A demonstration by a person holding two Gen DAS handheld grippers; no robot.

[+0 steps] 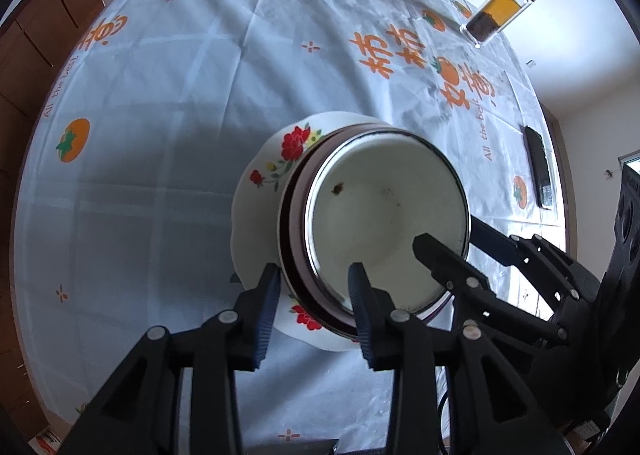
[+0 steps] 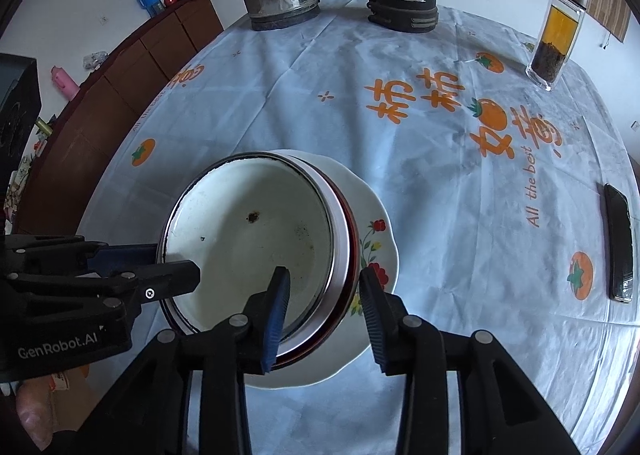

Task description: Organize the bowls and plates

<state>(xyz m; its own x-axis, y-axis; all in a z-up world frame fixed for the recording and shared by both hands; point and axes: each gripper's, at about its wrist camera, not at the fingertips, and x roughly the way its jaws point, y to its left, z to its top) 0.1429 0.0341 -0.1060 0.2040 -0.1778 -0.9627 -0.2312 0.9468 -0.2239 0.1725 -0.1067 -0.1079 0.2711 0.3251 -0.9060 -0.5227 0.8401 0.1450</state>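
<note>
Fingers of both my grippers, left gripper (image 1: 314, 289) and right gripper (image 2: 324, 293), parted, straddling opposite rims of enamel bowl (image 1: 384, 211), pads clear. Bowl nested atop stack on floral plate (image 1: 260, 191), mid worktop (image 1: 180, 95). Judging: release after stacking.

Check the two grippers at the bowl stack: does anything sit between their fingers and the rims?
Nothing visible does. The left gripper and right gripper each straddle the rim of the stacked bowls on the floral plate, pads apart from it.
</note>
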